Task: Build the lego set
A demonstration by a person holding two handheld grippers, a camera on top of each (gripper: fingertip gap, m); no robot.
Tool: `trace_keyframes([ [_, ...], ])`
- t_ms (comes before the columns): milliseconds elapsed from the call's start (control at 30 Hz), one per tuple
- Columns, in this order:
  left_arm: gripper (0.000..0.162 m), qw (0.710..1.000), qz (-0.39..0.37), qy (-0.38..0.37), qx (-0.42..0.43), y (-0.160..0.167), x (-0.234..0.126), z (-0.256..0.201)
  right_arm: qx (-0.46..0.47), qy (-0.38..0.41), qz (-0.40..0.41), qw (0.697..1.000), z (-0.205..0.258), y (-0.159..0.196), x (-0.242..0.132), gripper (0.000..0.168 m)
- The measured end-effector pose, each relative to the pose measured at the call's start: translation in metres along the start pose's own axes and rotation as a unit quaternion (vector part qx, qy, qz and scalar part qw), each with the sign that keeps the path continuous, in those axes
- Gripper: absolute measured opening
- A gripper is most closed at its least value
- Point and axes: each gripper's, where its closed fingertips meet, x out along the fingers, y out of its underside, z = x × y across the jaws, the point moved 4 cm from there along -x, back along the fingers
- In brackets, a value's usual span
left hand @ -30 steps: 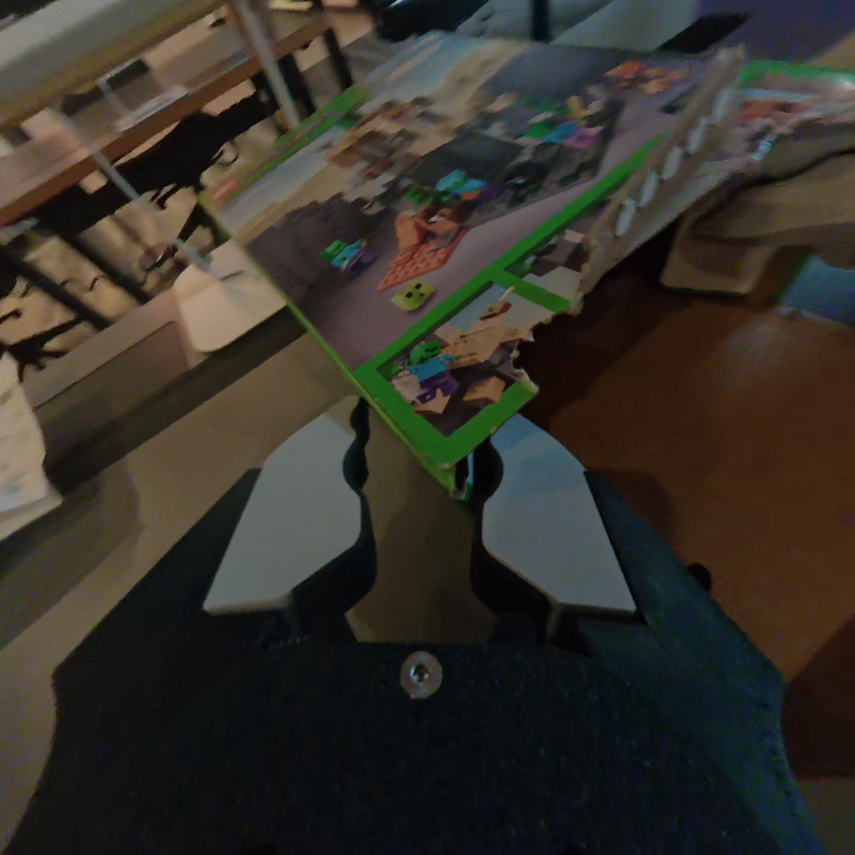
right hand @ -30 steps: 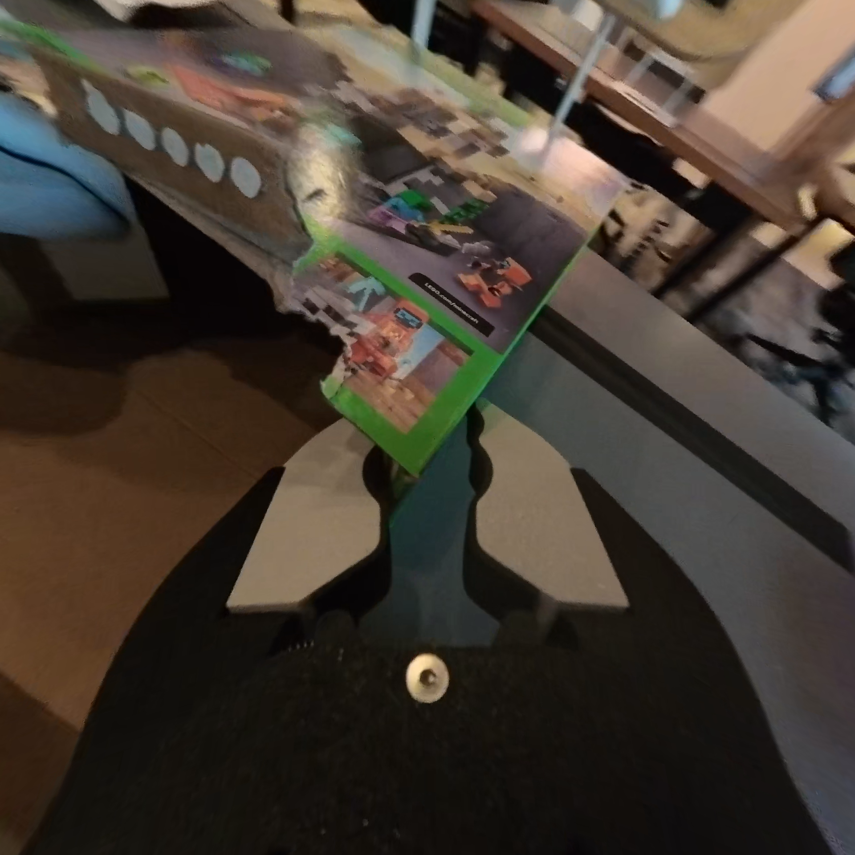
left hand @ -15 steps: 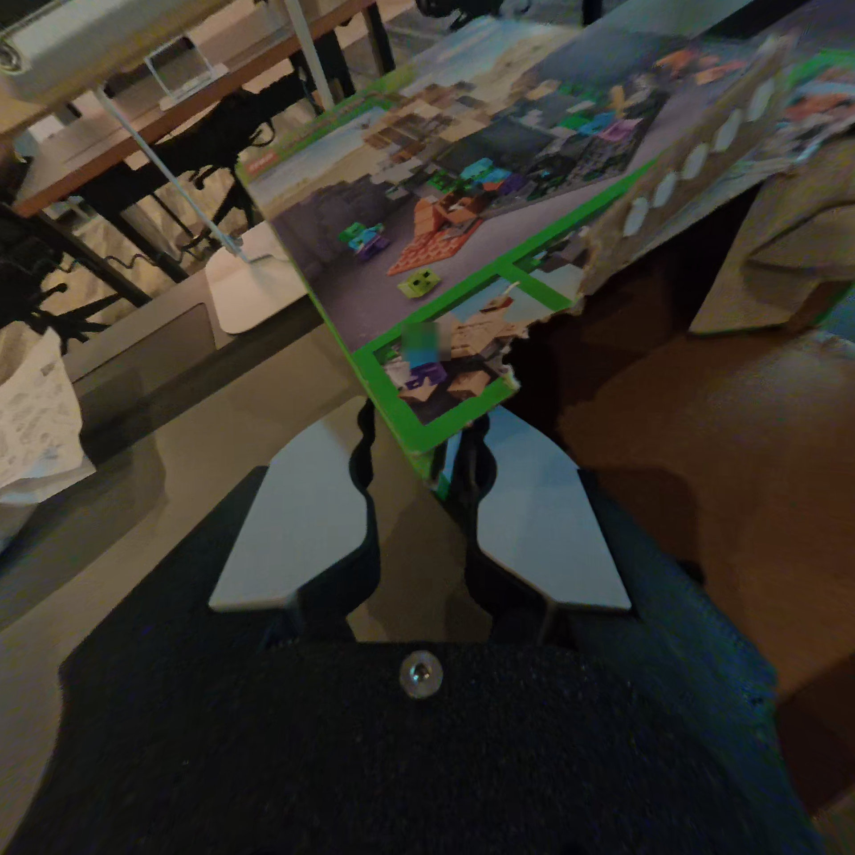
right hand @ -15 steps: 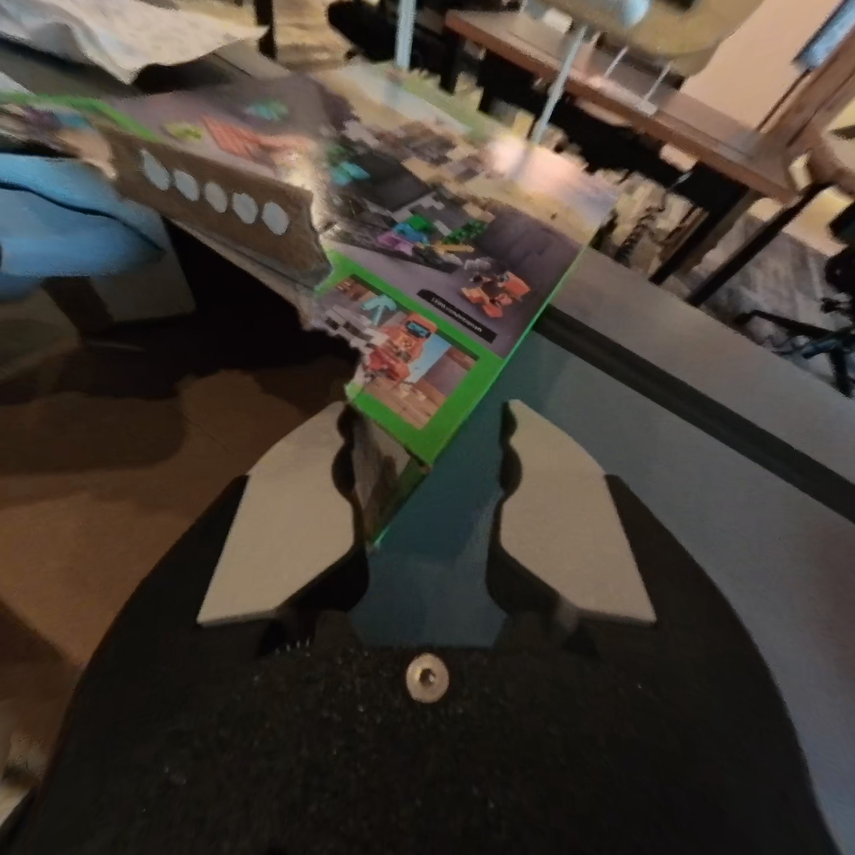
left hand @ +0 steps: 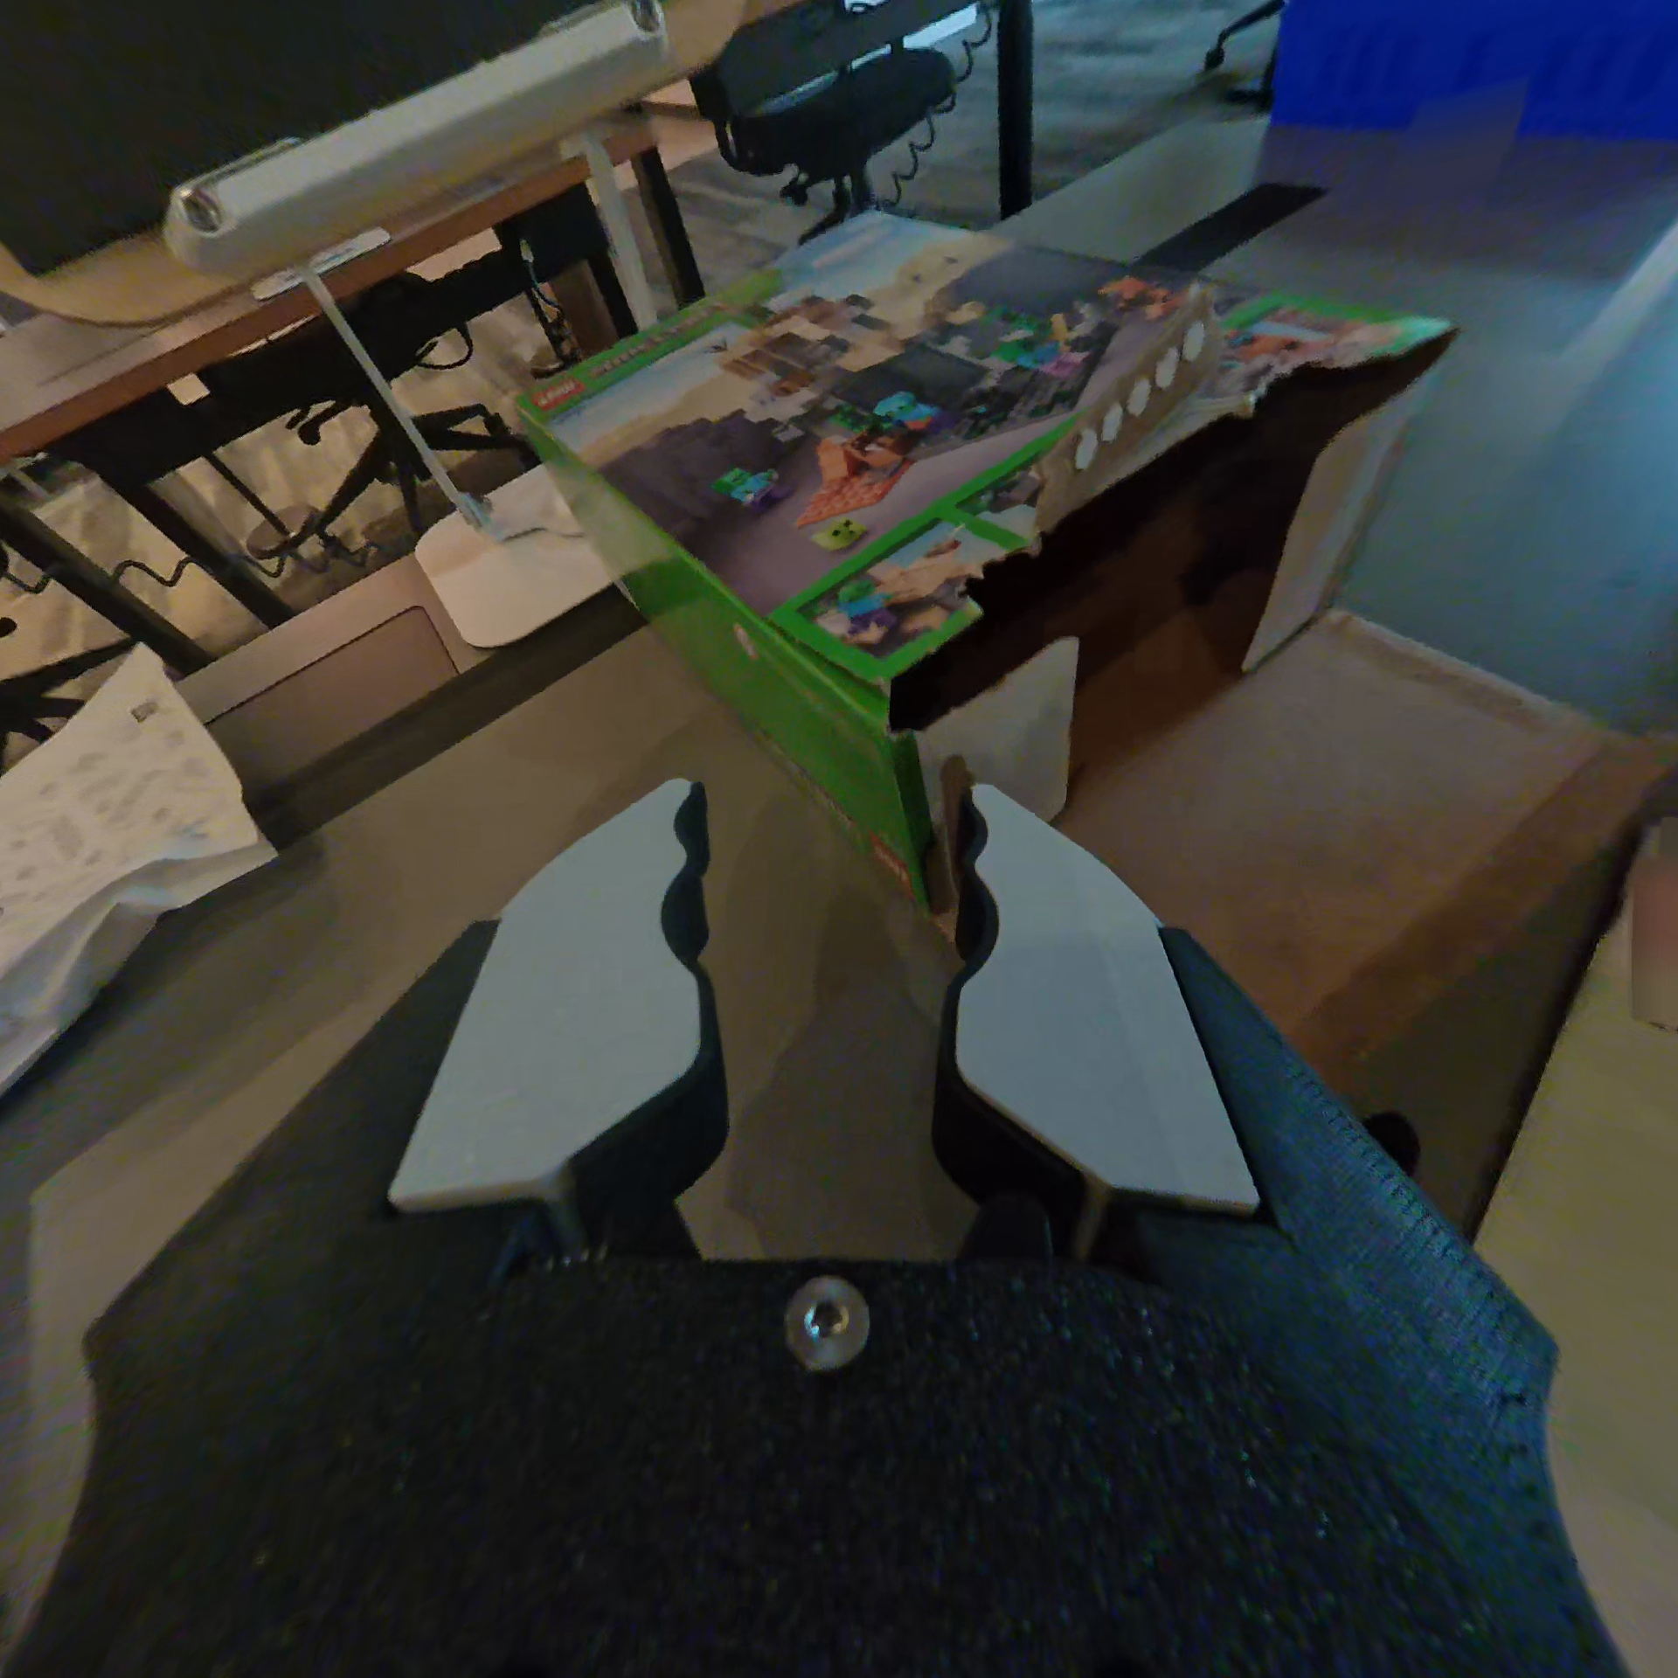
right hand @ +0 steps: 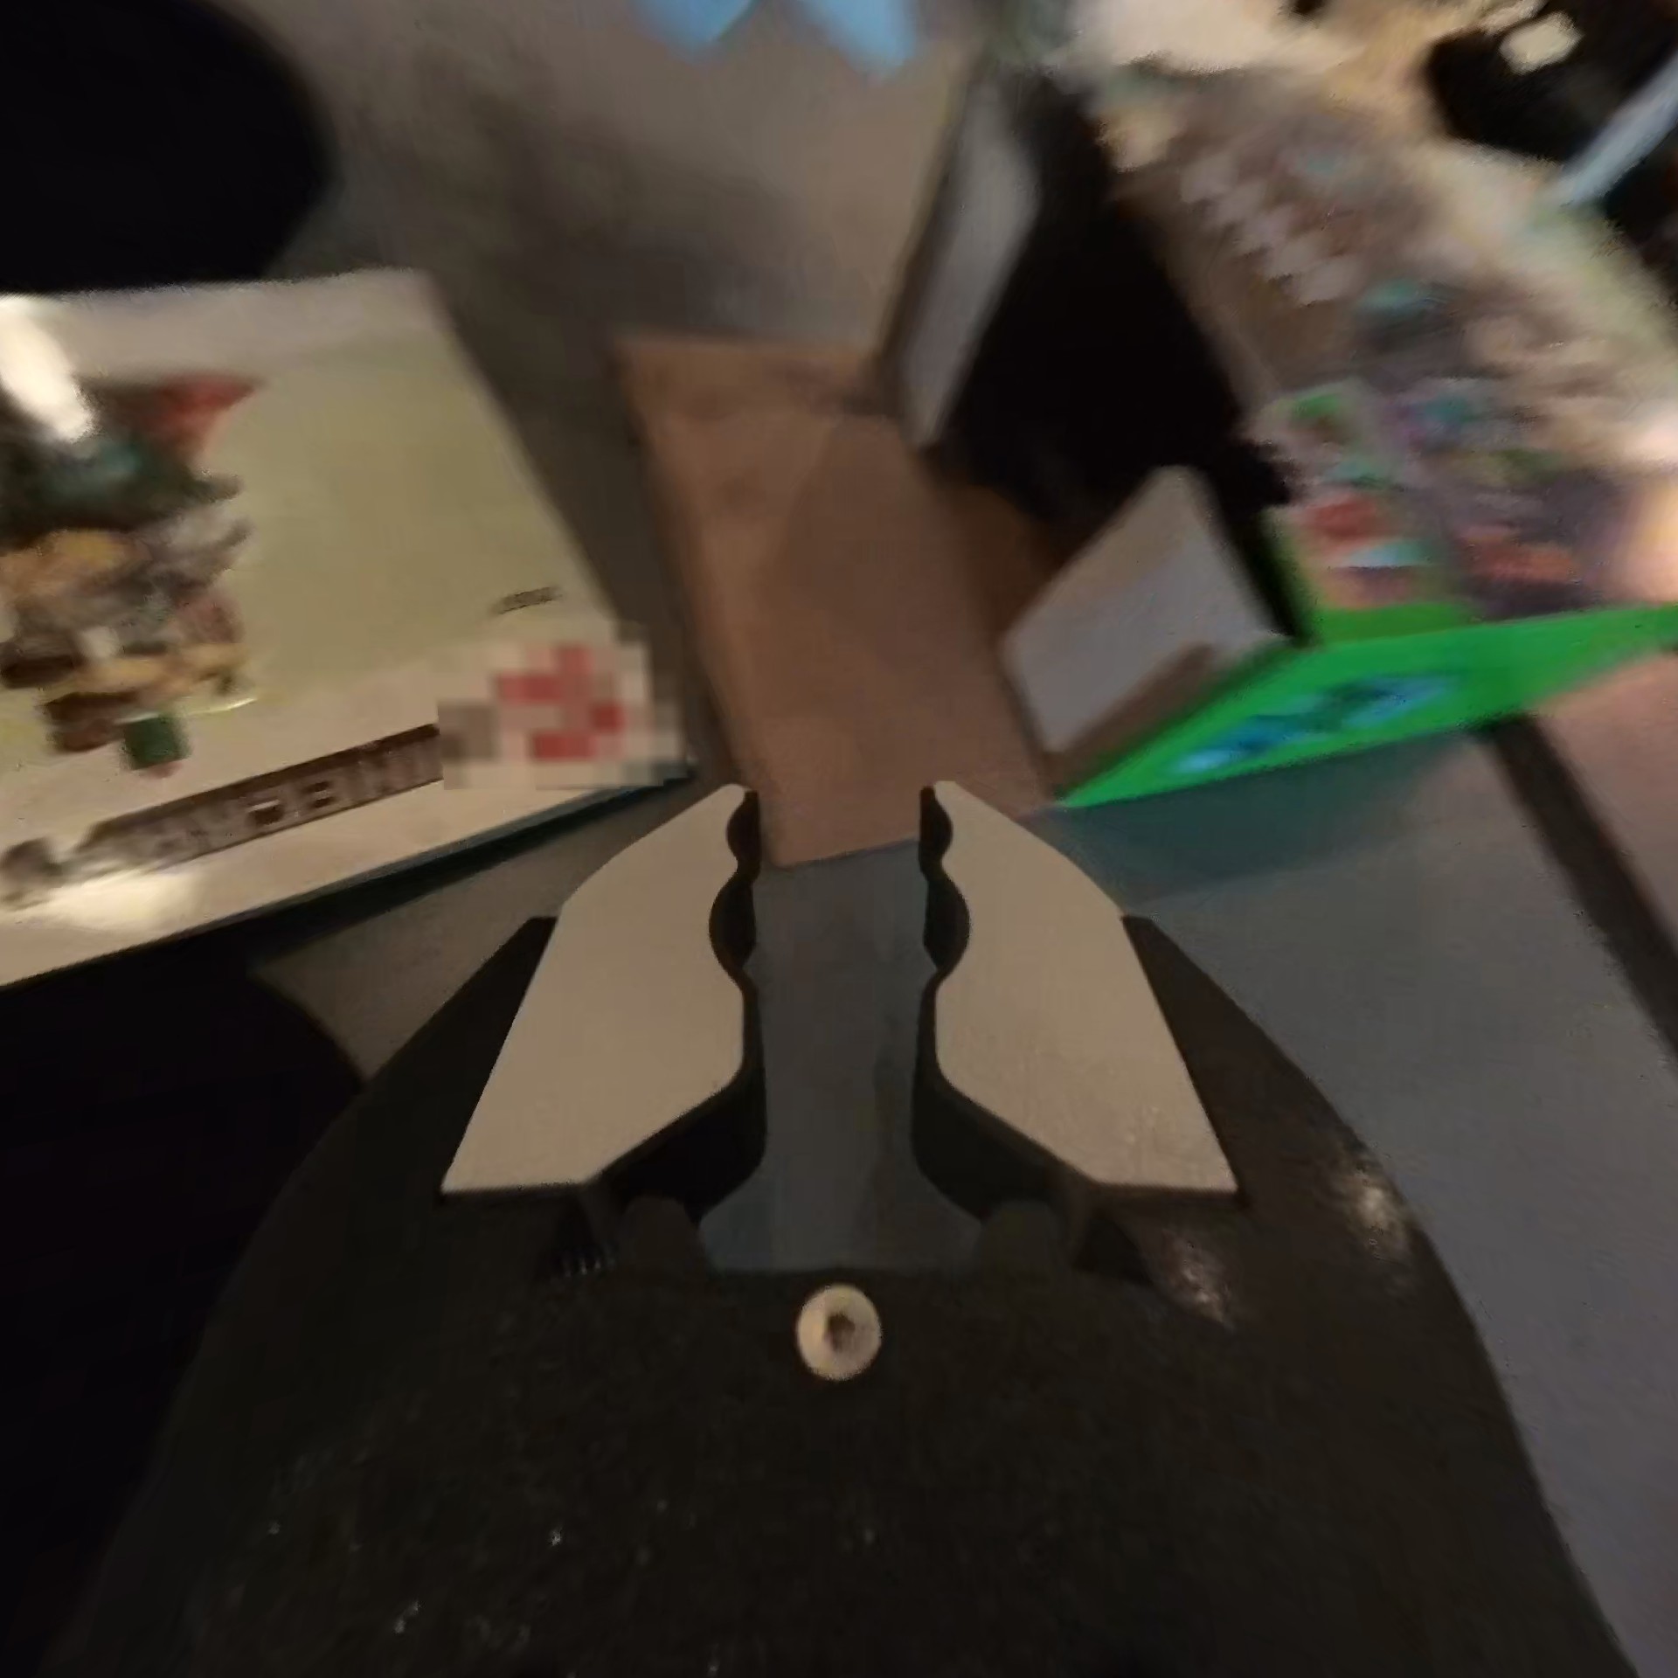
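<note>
The lego box (left hand: 817, 472), green-edged with a printed picture on top, lies on the grey table (left hand: 409, 863). Its near end is torn open and a brown inner flap (left hand: 1271, 863) is folded out on the table. My left gripper (left hand: 831, 804) is open; the box's near corner stands between the fingers, close to the right one, with table showing on its other side. My right gripper (right hand: 835, 799) is open and empty over the table edge. In its blurred view the box (right hand: 1362, 708) is at the right, the brown flap (right hand: 817, 590) ahead, and an instruction booklet (right hand: 318, 545) at the left.
A crumpled white paper bag (left hand: 91, 863) lies at the table's left. A white lamp base (left hand: 508, 581) stands behind the box, its lamp bar (left hand: 409, 154) above. A wooden desk and an office chair (left hand: 817, 100) are beyond the table. The tips of one gripper are about 20 centimetres away from the tips of the other.
The box was held up tilted by both grippers and now rests on the table. My right gripper let go of its corner and swung left toward the booklet. My left gripper opened wider.
</note>
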Motion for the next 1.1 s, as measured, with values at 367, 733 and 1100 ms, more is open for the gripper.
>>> trace_keyframes([
  [367,0.047,0.995,-0.013,0.073,0.06,0.006,-0.035,-0.029,-0.02,-0.103,0.042,0.994,0.012,-0.014,0.029,0.002],
  [733,0.054,0.973,-0.061,0.14,0.172,0.0,-0.049,-0.054,0.279,-0.251,-0.04,0.926,-0.032,-0.045,-0.002,0.001],
  [1100,0.022,0.96,-0.042,0.003,0.277,-0.002,-0.012,-0.047,0.479,-0.296,-0.09,0.822,-0.027,-0.036,0.02,0.002],
])
